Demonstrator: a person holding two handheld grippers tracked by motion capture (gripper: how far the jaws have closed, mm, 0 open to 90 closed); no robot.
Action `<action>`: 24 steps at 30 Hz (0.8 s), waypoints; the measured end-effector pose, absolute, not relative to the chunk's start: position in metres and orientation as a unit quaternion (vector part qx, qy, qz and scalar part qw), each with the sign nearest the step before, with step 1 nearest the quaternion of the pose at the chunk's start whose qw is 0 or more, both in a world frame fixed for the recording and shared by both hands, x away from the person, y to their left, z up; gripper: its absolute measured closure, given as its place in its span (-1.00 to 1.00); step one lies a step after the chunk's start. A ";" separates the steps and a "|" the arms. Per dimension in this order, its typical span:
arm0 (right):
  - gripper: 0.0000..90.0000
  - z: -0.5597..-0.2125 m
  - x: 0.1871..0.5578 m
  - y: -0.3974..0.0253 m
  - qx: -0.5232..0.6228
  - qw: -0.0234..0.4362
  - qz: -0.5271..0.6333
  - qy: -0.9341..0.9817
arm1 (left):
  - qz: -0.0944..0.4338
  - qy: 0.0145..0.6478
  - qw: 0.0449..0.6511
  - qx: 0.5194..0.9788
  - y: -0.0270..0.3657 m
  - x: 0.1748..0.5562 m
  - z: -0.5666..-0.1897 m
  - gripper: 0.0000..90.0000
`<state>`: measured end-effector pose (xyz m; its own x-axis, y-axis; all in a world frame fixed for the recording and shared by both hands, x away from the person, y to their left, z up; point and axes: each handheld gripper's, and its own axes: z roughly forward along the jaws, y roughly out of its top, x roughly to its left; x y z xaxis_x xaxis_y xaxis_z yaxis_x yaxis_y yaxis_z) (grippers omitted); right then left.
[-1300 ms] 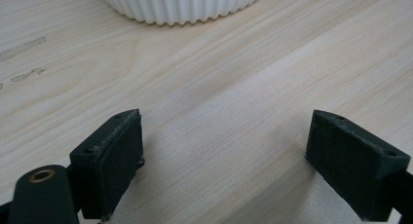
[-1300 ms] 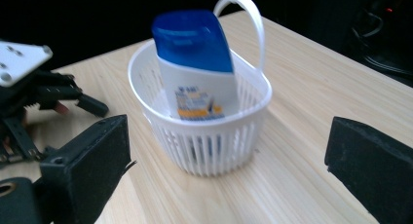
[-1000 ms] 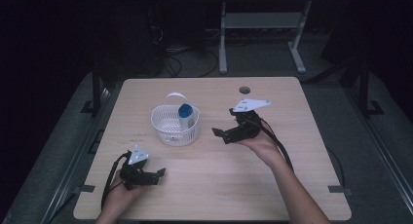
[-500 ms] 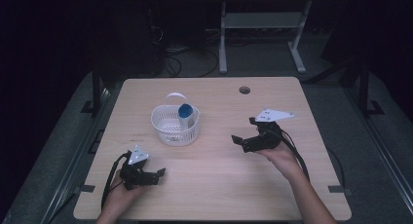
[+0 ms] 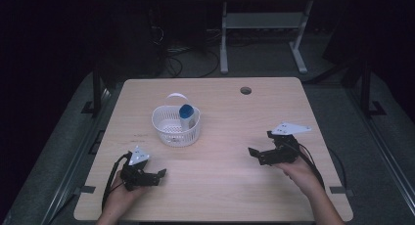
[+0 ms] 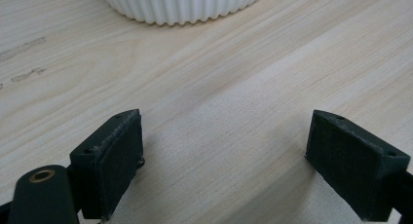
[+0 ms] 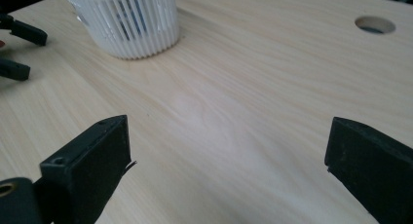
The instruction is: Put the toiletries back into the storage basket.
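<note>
- Two grippers, both low over the table [image 5: 220, 186], jaws apart, nothing between them.
- Left gripper [image 5: 159, 175]: near front-left edge, jaws aimed right. Its own view has bare wood between the jaws and the basket's [image 6: 182, 5] ribbed wall ahead.
- Right gripper [image 5: 259, 146]: right side, aimed left toward the basket [image 5: 175, 126], well apart from it.
- Basket sits left of centre, handle up at the back; blue-capped bottle [image 5: 187, 115] stands inside against its right wall.
- Cable hole [image 5: 245, 90] near the far edge.
</note>
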<state>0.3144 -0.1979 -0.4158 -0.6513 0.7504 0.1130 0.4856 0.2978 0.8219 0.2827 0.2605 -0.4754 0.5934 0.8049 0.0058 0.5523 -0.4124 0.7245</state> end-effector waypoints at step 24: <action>-0.95 -0.463 0.281 -0.246 0.444 0.175 0.381 0.792 | 0.181 0.413 0.351 0.821 0.261 0.283 -0.476 -0.71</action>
<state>0.2810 -0.2456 -0.4630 -0.5441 0.8367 0.0622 0.5700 0.3142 0.7592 0.2828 0.2606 -0.4756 0.5939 0.8045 0.0071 0.5501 -0.4125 0.7261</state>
